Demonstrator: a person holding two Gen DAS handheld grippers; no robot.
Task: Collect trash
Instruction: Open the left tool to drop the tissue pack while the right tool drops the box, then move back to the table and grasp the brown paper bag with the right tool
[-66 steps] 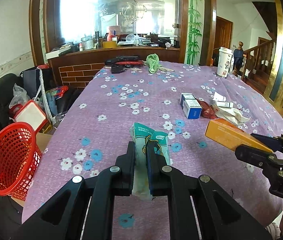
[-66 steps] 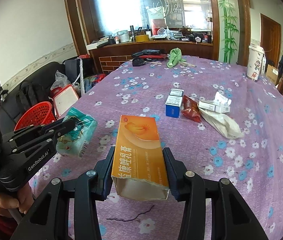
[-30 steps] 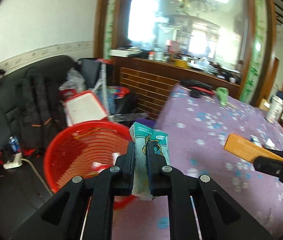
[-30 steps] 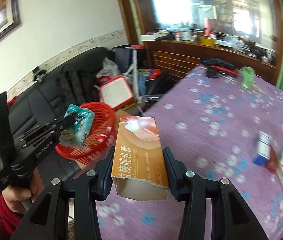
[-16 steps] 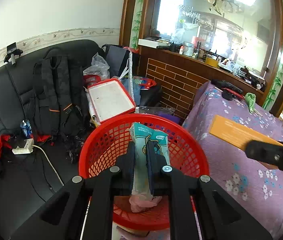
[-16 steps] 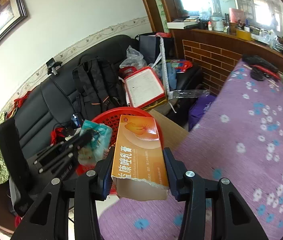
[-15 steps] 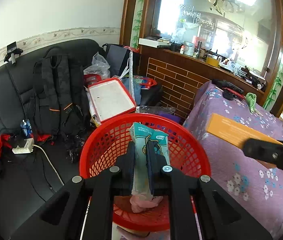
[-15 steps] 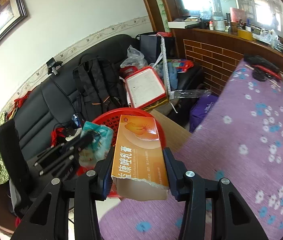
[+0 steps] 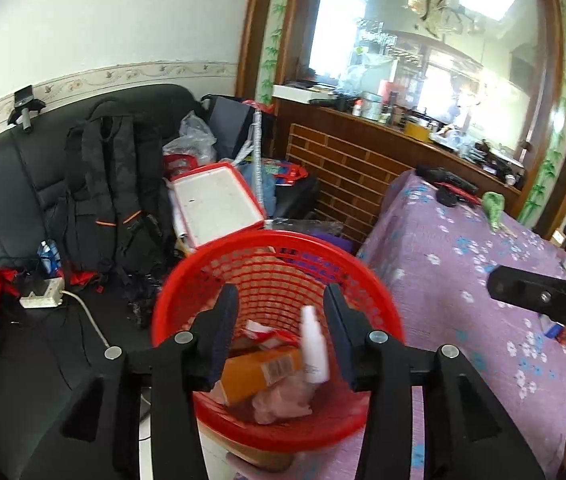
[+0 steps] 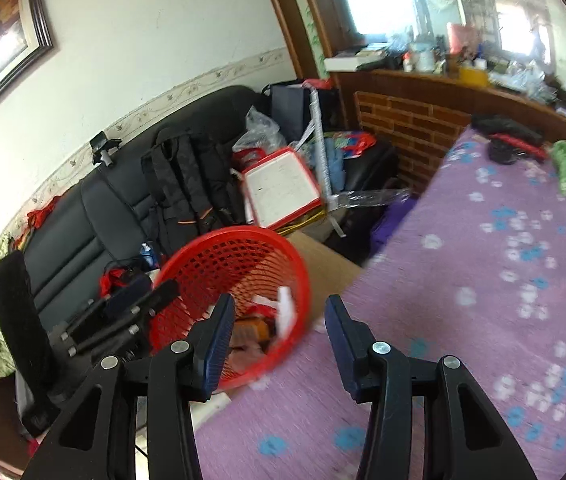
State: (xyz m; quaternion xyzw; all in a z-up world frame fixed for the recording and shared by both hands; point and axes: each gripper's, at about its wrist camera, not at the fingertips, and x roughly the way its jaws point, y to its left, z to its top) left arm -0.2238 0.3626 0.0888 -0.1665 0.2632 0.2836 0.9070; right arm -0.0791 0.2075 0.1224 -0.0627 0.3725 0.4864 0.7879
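We see the red mesh basket [image 9: 279, 264] standing beside the purple-clothed table, holding an orange box [image 9: 259, 372] lying tilted on its side. A white bottle [image 9: 315, 344] leans over crumpled pink wrapping [image 9: 283, 400].

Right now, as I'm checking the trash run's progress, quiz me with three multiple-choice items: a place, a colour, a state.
1. The orange box lies: A on the table; B in the basket; C on the sofa.
2. The flowered tablecloth is: A green; B purple; C white.
3. The right gripper is: A shut on a box; B shut on a bottle; C open, empty.
Answers: B, it lies among trash inside the red mesh; B, purple with blue and white flowers; C, nothing sits between its spread jaws.
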